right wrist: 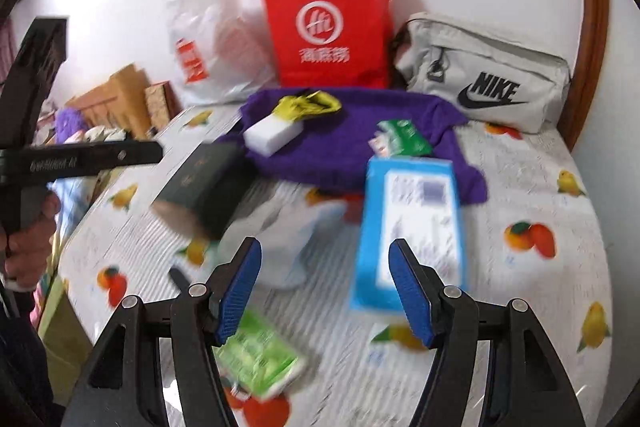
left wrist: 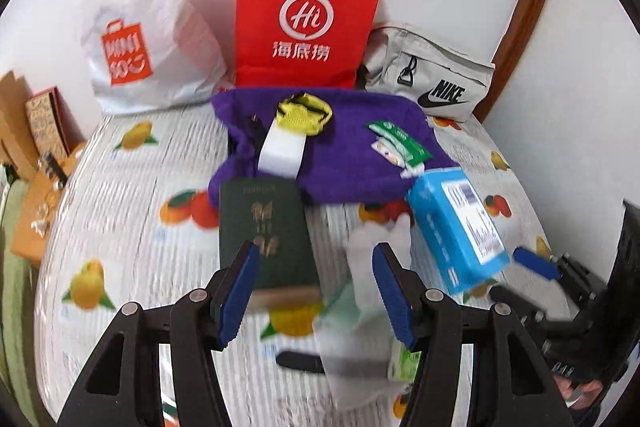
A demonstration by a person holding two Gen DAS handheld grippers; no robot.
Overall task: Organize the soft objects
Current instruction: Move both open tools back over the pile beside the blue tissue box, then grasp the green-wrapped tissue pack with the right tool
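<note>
I read the bedsheet (left wrist: 120, 187) with its fruit print as my work surface, and against the wall behind it stand the red paper bag (left wrist: 308, 15), the white plastic bag (left wrist: 148, 19) and the grey Nike pouch (left wrist: 436, 75), none of which I can see into. The biggest soft thing, the purple cloth (left wrist: 352, 147), lies spread out in front of the red bag with a yellow mesh item (left wrist: 306, 115), a white sponge block (left wrist: 282, 147) and a green packet (left wrist: 400, 141) resting on it. Nearer me are the blue box (left wrist: 456, 223), the dark green booklet (left wrist: 268, 231), a white sock (left wrist: 380, 239) and a small green tissue pack (right wrist: 256, 351). My judgement is that the sorting has barely begun: everything sits loose on the bed. My left gripper (left wrist: 316, 291) hovers low over the booklet and sock, jaws spread wide and holding nothing. My right gripper (right wrist: 326, 291) hangs beside it, just before the blue box, equally wide apart and empty. Both views are blurred.
</note>
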